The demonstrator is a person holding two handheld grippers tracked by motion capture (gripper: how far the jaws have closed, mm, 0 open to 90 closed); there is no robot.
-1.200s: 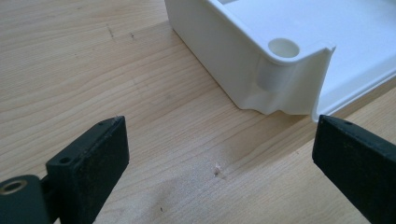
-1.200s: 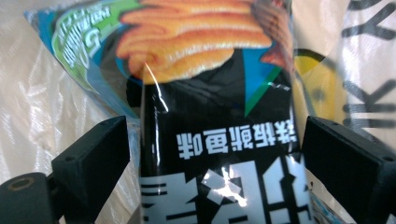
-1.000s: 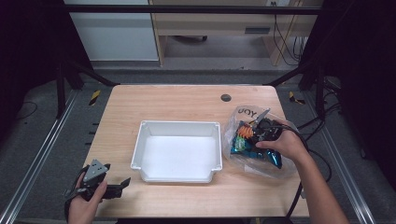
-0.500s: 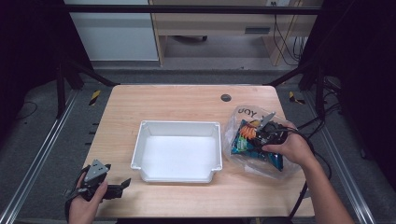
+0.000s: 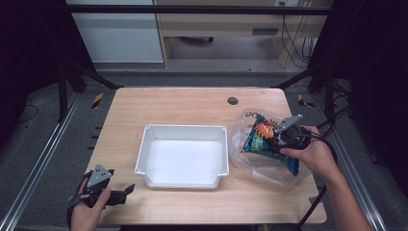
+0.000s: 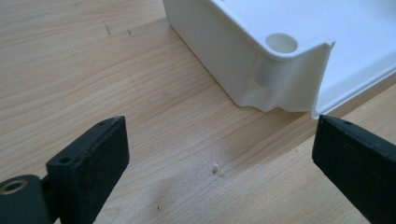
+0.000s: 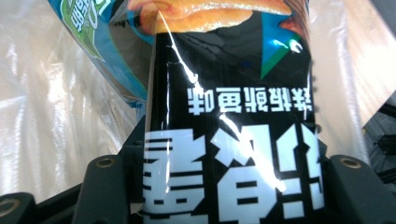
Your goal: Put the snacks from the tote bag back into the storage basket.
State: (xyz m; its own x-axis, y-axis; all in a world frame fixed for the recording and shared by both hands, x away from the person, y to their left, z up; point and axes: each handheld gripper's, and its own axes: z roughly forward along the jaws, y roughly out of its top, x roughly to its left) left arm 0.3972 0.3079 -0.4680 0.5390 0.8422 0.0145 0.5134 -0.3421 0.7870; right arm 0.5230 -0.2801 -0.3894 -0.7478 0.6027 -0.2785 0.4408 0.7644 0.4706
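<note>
A clear plastic bag lies at the table's right side with snack packets inside. My right gripper reaches into it and is shut on a black and blue snack packet. In the right gripper view this packet sits between both jaws of my right gripper, its print upside down. A teal packet lies behind it. My left gripper rests at the table's front left corner, open and holding nothing. In the left gripper view my left gripper points at the corner of the white tray.
The empty white tray stands in the middle of the table. A small round grommet sits near the far edge. Crinkled bag film surrounds the packets. Bare wood lies between the left gripper and the tray.
My right gripper has shifted a little to the right inside the bag with the packet. The left gripper has stayed put.
</note>
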